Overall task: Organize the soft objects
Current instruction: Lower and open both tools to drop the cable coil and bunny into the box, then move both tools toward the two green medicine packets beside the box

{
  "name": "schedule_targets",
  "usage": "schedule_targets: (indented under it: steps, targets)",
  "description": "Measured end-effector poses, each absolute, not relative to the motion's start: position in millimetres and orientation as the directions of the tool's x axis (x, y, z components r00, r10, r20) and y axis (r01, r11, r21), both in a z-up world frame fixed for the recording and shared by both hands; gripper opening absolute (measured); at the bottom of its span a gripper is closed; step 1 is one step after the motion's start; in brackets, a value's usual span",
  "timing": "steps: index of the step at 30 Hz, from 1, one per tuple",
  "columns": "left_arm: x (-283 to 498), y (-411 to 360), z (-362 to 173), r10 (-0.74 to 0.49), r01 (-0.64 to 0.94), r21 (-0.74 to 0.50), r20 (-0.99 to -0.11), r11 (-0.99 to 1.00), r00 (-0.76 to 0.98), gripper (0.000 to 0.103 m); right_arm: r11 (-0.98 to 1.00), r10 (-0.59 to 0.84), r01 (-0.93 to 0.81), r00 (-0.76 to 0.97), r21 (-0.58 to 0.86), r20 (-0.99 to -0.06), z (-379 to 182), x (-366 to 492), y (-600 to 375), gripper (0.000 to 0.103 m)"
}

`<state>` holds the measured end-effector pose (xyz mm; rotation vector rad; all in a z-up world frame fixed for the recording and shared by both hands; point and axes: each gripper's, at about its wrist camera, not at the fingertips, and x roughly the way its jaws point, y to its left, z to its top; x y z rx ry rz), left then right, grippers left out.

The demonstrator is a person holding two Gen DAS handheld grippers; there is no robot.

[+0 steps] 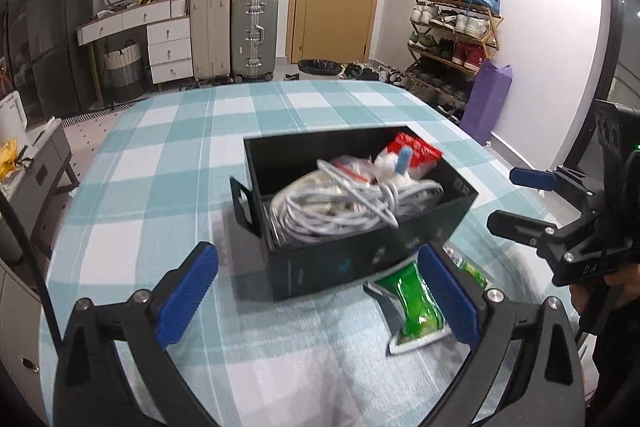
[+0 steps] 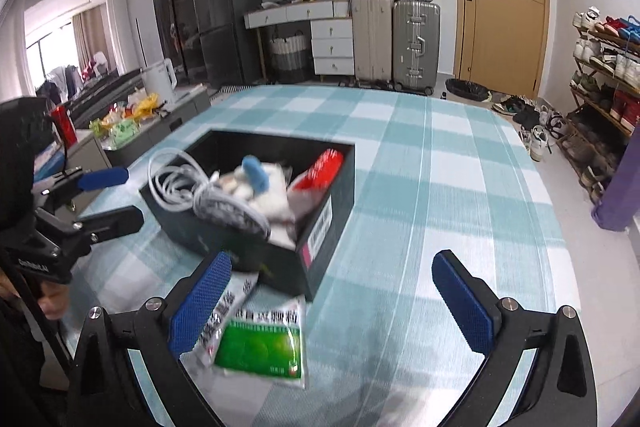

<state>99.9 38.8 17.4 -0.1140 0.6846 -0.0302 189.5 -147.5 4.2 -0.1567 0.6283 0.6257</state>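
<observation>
A black open box (image 1: 320,267) (image 2: 320,227) sits on the checked tablecloth. It holds a coil of white cable (image 1: 332,205) (image 2: 180,179), white packets and a red packet (image 1: 416,149) (image 2: 324,167). A green and white sachet (image 1: 416,303) (image 2: 260,343) lies on the cloth beside the box's near corner. My left gripper (image 1: 320,299) is open and empty, just in front of the box, its right finger beside the sachet. My right gripper (image 2: 336,307) is open and empty, its left finger over the sachet's edge. Each gripper shows in the other view (image 1: 520,199) (image 2: 108,195), jaws apart.
The table (image 1: 180,147) (image 2: 460,187) carries a teal and white checked cloth. Behind it are suitcases (image 1: 236,31), a white drawer unit, a wooden door and a shoe rack (image 1: 456,39). A low grey cabinet (image 2: 132,131) with snack bags stands to the left.
</observation>
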Motion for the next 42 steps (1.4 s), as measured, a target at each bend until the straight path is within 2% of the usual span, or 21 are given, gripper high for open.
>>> schedule_targets:
  steps: [15, 25, 30, 42]
  targets:
    - [98, 15, -1, -0.08, 0.031, -0.086, -0.667, 0.996, 0.741, 0.101, 0.797, 0.416, -0.604, 0.545, 0.003, -0.728, -39, 181, -136, 0.102]
    - [99, 24, -6, -0.076, 0.015, -0.094, -0.683, 0.995, 0.727, 0.101, 0.767, 0.423, -0.641, 0.487, 0.016, -0.764, -51, 176, -110, 0.102]
    - [100, 29, -6, -0.079, 0.01, -0.104, -0.688, 0.995, 0.722, 0.101, 0.721, 0.421, -0.692, 0.464, -0.022, -0.779, -57, 162, -88, 0.102]
    - [101, 20, -9, -0.095, 0.041, -0.094, -0.7, 0.995, 0.708, 0.101, 0.74, 0.404, -0.672, 0.449, -0.003, -0.797, -64, 169, -94, 0.102]
